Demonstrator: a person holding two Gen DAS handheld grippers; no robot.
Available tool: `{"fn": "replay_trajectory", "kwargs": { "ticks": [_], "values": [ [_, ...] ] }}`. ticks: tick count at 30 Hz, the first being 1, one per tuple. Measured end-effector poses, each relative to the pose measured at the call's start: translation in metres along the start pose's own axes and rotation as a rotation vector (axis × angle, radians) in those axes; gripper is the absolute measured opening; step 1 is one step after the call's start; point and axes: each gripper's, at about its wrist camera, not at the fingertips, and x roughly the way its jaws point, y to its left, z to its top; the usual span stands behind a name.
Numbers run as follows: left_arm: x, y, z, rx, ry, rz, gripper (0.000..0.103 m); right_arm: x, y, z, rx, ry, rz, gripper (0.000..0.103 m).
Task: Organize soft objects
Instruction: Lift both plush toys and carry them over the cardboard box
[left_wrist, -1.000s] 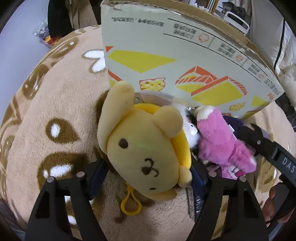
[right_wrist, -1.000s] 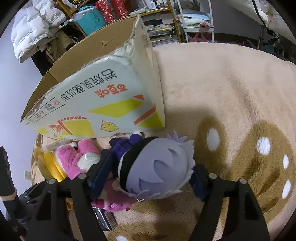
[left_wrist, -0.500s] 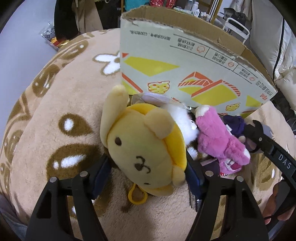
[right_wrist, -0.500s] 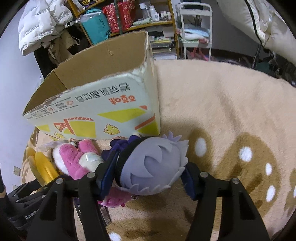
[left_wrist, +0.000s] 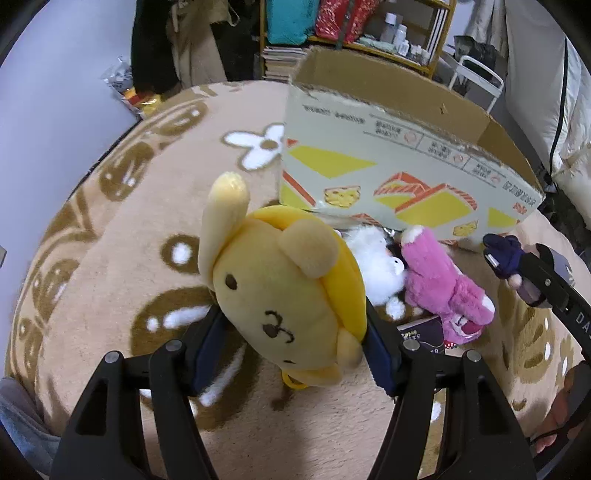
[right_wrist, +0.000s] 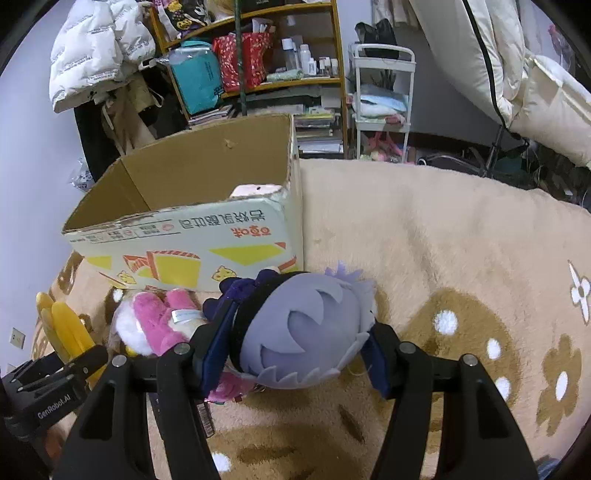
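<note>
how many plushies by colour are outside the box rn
yellow dog plush: 1, in the left gripper
lavender-haired plush: 1, in the right gripper
pink plush: 1
white plush: 1
total: 4

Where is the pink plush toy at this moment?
In the left wrist view, the pink plush toy lies on the rug, right of the white plush, just before the cardboard box.

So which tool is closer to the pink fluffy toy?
Probably the right. The right tool, gripping the purple-haired doll, sits right beside the pink toy, seemingly overlapping it. The left tool, holding the yellow dog plush, has a white plush in between.
</note>
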Motion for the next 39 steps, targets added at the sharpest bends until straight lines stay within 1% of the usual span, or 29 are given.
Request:
{"fn": "replay_trajectory", "kwargs": {
  "ticks": [3, 7, 13, 17, 21, 24, 28, 30, 35, 39],
  "values": [
    [-0.008, 0.001, -0.001, 0.004, -0.021, 0.009, 0.066, -0.006, 0.000, 0.000, -0.007, -0.015, -0.005, 0.066],
    [-0.017, 0.000, -0.002, 0.018, -0.040, -0.027, 0.067, -0.011, -0.001, 0.000, -0.004, -0.026, -0.004, 0.066],
    [-0.028, -0.003, -0.001, 0.041, -0.094, -0.025, 0.067, -0.020, -0.004, 0.000, 0.005, -0.053, 0.002, 0.066],
    [-0.039, -0.003, 0.001, 0.057, -0.167, 0.030, 0.067, -0.032, -0.002, 0.001, -0.001, -0.087, 0.018, 0.066],
    [-0.054, -0.005, 0.003, 0.064, -0.255, 0.052, 0.067, -0.042, 0.002, 0.004, -0.011, -0.120, 0.040, 0.066],
    [-0.063, -0.007, 0.003, 0.080, -0.312, 0.075, 0.067, -0.054, 0.008, 0.006, -0.030, -0.162, 0.056, 0.066],
    [-0.074, -0.009, 0.005, 0.082, -0.362, 0.075, 0.067, -0.069, 0.015, 0.010, -0.060, -0.217, 0.064, 0.066],
    [-0.078, -0.009, 0.005, 0.080, -0.383, 0.077, 0.067, -0.076, 0.019, 0.013, -0.066, -0.242, 0.084, 0.066],
    [-0.089, -0.011, 0.007, 0.090, -0.452, 0.092, 0.067, -0.088, 0.021, 0.019, -0.063, -0.290, 0.116, 0.066],
    [-0.096, -0.012, 0.009, 0.097, -0.489, 0.081, 0.067, -0.093, 0.022, 0.025, -0.069, -0.324, 0.124, 0.066]
  ]
}}
